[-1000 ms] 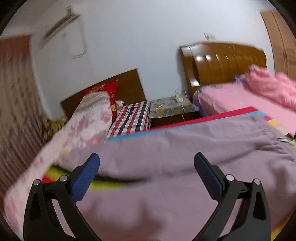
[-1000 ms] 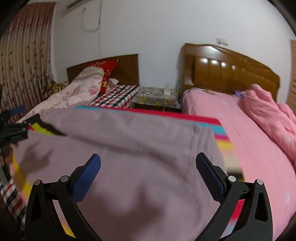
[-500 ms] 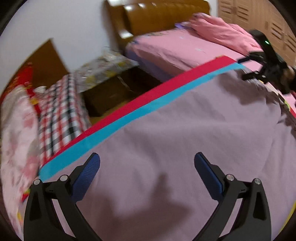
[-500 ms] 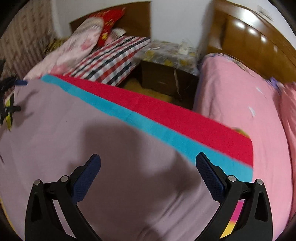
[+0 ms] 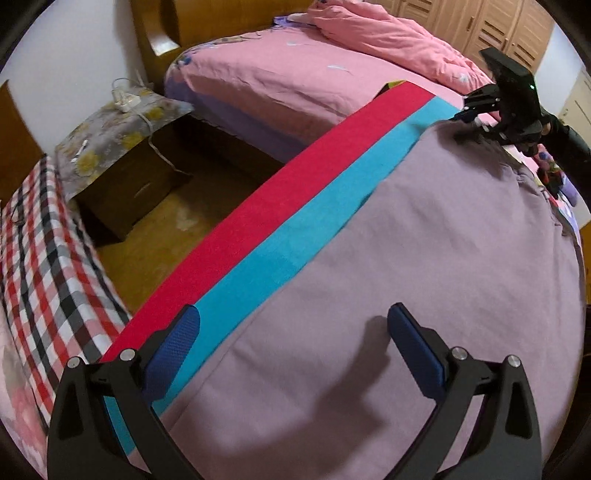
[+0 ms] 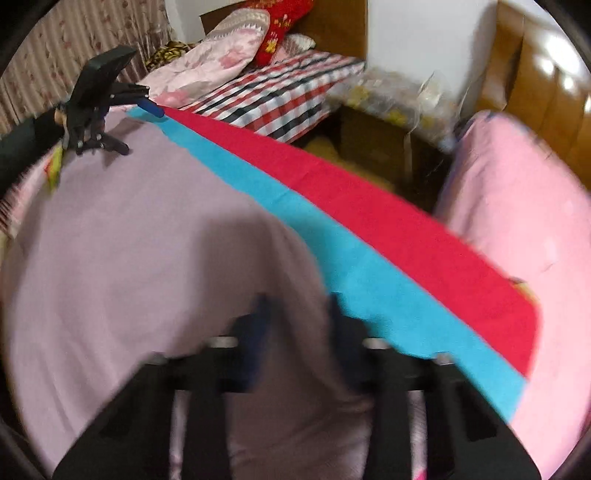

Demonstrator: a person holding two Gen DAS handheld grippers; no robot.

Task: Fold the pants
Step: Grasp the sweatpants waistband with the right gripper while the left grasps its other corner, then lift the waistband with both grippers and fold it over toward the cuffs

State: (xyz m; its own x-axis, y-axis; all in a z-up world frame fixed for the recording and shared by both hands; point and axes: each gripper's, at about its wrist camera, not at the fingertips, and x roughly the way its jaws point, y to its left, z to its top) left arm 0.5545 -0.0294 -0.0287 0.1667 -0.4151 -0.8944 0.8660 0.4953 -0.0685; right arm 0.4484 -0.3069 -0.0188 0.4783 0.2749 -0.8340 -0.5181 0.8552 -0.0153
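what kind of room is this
A home bedroom, most likely: a pink-sheeted bed with a wooden headboard, a second bed in a checked sheet, and a bedside cabinet between them.

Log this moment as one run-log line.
phase: grasping pants | left gripper: open above fabric | right gripper: jaws just closing, fabric between, grip unclear | surface: striped mat
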